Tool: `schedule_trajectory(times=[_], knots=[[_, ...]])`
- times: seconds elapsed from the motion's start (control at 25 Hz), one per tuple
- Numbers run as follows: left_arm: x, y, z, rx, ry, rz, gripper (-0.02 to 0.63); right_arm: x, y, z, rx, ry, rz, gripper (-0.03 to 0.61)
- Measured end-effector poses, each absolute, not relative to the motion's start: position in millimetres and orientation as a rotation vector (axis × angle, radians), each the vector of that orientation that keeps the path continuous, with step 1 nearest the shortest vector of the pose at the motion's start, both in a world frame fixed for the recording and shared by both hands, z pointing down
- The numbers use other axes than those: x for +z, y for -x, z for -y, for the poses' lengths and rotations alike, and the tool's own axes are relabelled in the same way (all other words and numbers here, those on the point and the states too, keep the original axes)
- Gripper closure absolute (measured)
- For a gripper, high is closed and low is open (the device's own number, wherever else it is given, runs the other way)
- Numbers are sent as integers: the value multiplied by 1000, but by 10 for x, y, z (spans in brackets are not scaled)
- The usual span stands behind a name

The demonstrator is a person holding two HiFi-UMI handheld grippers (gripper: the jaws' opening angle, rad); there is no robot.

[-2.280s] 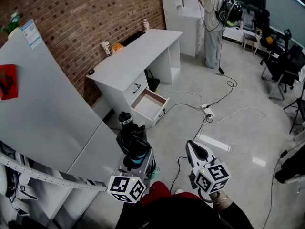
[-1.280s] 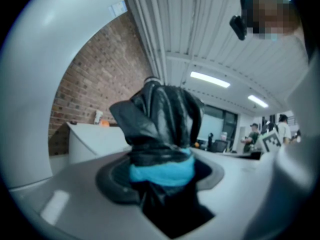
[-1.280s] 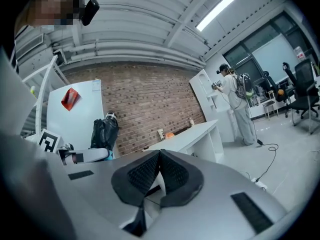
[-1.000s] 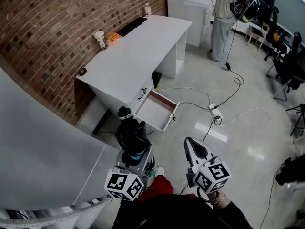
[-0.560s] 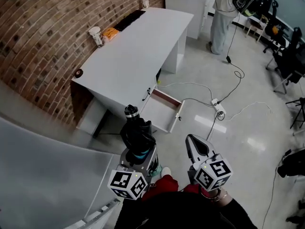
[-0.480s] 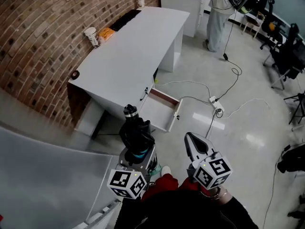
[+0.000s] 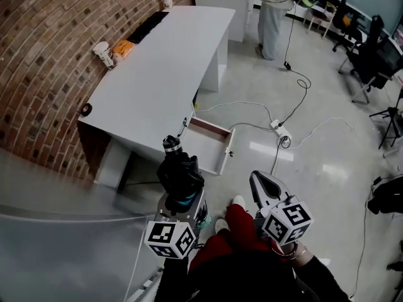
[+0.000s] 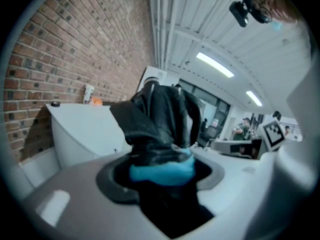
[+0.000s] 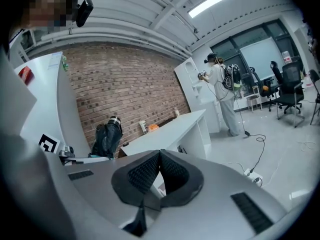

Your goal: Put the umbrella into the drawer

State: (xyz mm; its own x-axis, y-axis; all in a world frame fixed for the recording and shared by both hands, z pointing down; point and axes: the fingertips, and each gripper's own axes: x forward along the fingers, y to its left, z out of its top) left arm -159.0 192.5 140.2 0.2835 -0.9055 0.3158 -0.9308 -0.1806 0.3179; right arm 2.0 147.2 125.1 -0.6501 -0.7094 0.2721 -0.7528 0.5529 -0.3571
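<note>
A folded black umbrella (image 7: 179, 172) with a blue strap stands upright in my left gripper (image 7: 180, 194), whose jaws are shut on its lower part. In the left gripper view the umbrella (image 8: 162, 129) fills the middle and hides the jaw tips. Its silver-ringed end (image 7: 171, 145) points toward the open drawer (image 7: 208, 145) of the white desk (image 7: 160, 74). The drawer is pulled out and looks empty. My right gripper (image 7: 264, 185) hangs to the right of the umbrella with its black pads (image 9: 172, 171) pressed together and nothing between them. The umbrella (image 9: 106, 138) shows at the left of the right gripper view.
A brick wall (image 7: 44, 55) runs behind the desk, which carries a cup (image 7: 102, 50) and an orange item (image 7: 123, 46). Cables and a power strip (image 7: 278, 128) lie on the floor right of the drawer. A person (image 7: 272, 8) stands at the far end. A grey panel (image 7: 56, 250) is at my lower left.
The desk and open drawer have come closer and shifted left and down in the head view. Both grippers kept their places in that view, the left still holding the umbrella.
</note>
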Motion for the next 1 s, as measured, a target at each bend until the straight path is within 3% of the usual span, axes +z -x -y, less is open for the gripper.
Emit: schedule_trajectory(times=[1.0], knots=[[2872,1473,-272,355,-1933,1587,350,2855,99,-59,902,-1144,2478,577]])
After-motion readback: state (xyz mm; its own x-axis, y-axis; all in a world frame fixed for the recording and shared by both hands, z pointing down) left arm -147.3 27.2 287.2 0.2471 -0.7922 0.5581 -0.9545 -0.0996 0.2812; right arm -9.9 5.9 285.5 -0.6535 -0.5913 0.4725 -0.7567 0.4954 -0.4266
